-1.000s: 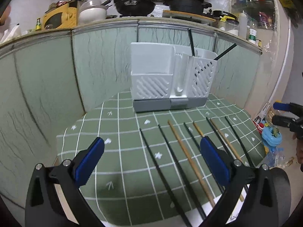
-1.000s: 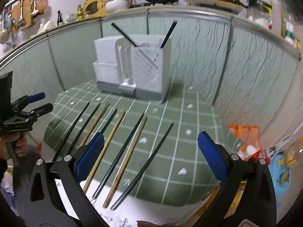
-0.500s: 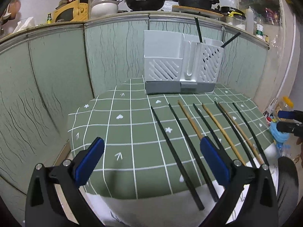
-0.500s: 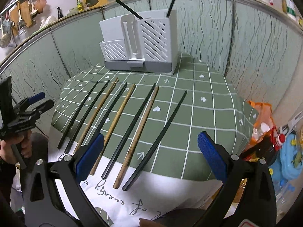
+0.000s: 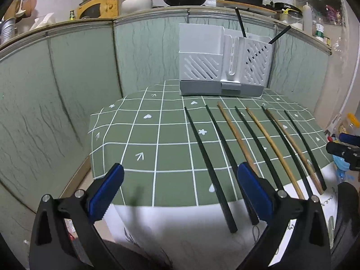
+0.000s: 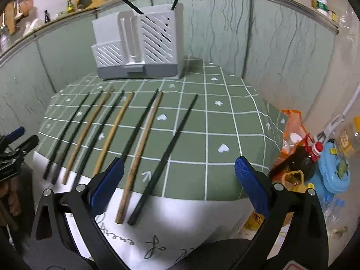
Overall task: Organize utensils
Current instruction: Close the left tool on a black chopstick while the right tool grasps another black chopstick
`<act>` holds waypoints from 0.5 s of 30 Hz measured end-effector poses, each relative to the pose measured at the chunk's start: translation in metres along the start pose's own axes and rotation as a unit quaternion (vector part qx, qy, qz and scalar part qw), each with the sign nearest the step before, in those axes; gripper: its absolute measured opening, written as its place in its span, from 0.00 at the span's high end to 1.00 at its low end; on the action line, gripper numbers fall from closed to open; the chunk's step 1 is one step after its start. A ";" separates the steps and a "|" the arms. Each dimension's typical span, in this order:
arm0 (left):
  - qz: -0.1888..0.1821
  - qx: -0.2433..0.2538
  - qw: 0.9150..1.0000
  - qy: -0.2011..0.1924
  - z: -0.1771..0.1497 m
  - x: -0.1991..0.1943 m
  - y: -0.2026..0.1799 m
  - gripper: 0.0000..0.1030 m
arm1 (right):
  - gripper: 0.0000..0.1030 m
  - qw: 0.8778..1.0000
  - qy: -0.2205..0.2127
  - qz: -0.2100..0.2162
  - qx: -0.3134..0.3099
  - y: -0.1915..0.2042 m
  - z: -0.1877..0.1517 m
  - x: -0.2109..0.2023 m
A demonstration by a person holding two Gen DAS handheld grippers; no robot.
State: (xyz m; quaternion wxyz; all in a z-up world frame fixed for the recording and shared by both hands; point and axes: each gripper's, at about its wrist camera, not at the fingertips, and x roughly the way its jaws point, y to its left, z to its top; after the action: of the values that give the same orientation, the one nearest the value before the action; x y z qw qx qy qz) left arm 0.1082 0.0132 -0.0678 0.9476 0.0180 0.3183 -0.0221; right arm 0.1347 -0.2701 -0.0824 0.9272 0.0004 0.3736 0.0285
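While our blue pads hide some near ends, chopsticks [image 6: 135, 132] lie beyond both released, empty tongs [image 5: 180, 190] [image 6: 178, 177].

Cursive writing on the white cloth [image 6: 157, 243] is unreadable.

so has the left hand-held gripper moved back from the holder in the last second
Yes. The left hand-held gripper has pulled back toward the near table edge: the white utensil holder looks farther off, and the chopsticks' near ends now show.
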 end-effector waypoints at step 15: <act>0.020 0.009 0.999 0.039 -0.022 0.019 -0.029 0.52 | 0.59 1.000 0.012 -0.015 0.019 0.021 -0.030 0.020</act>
State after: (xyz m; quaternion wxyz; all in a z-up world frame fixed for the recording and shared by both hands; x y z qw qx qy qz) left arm 0.1085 -0.0148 -0.0977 0.9343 0.0336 0.3548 -0.0057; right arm 0.1266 -0.2489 -0.1175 0.9229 0.0119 0.3849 0.0073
